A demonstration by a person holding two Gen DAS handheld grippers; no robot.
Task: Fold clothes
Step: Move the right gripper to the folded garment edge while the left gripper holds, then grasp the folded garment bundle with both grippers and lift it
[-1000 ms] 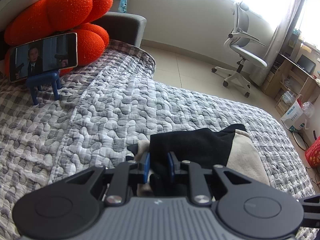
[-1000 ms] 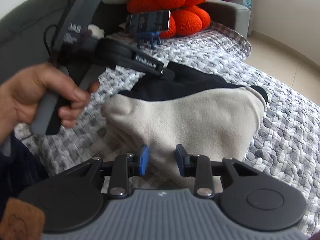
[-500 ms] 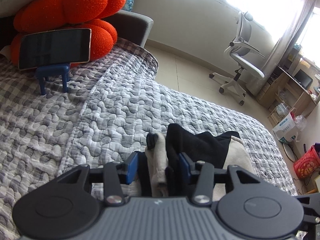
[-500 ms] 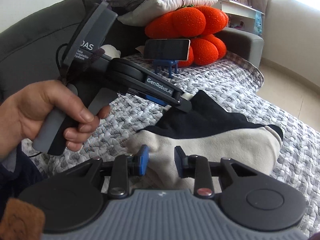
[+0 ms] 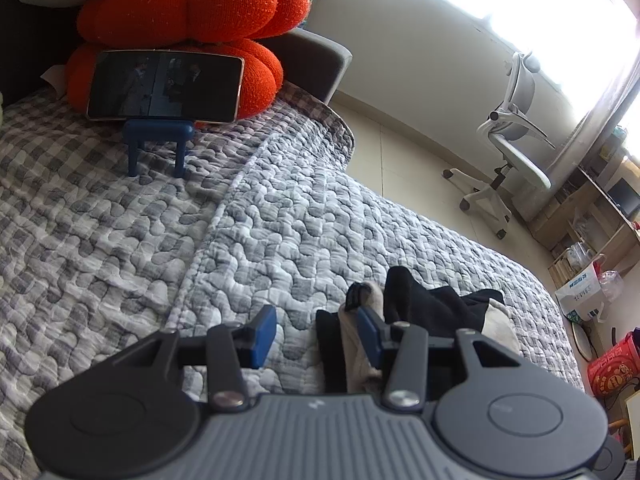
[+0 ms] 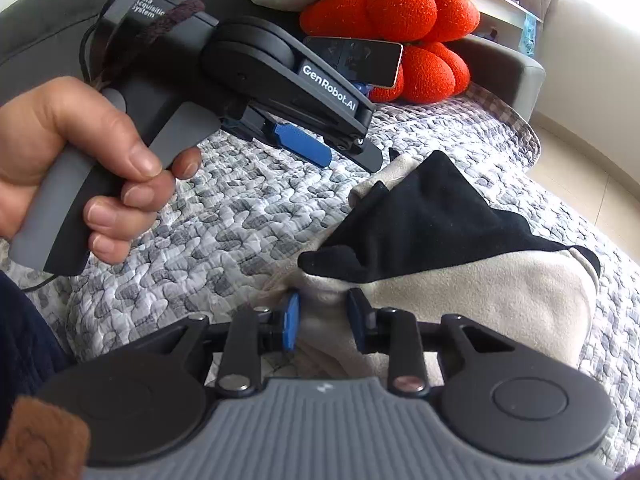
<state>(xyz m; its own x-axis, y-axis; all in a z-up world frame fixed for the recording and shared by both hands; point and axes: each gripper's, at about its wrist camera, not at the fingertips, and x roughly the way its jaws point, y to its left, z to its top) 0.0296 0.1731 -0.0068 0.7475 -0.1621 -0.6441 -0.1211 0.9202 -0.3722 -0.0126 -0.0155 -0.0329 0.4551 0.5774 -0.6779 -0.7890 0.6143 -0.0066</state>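
A black and beige fleece garment (image 6: 480,300) lies bunched on the grey quilted bedspread (image 6: 224,232). My right gripper (image 6: 323,325) is shut on a beige fold at its near edge, and the cloth fills the gap between the blue pads. My left gripper (image 5: 316,336) is open. Its right pad sits beside the garment's (image 5: 432,304) upturned corner and its left pad hangs over bare quilt (image 5: 280,220). In the right wrist view, a hand holds the left gripper (image 6: 340,152) above the quilt, just left of the garment's black corner.
A phone (image 5: 164,85) on a blue stand (image 5: 158,136) stands on the bed before orange cushions (image 5: 192,4). The sofa arm (image 5: 316,60) is behind it. The bed's edge drops to the floor on the right, where an office chair (image 5: 516,128) and shelves stand.
My left gripper has opened, let go of the garment's black corner and drawn away to the left. The garment has sunk onto the quilt. My right gripper has kept its hold.
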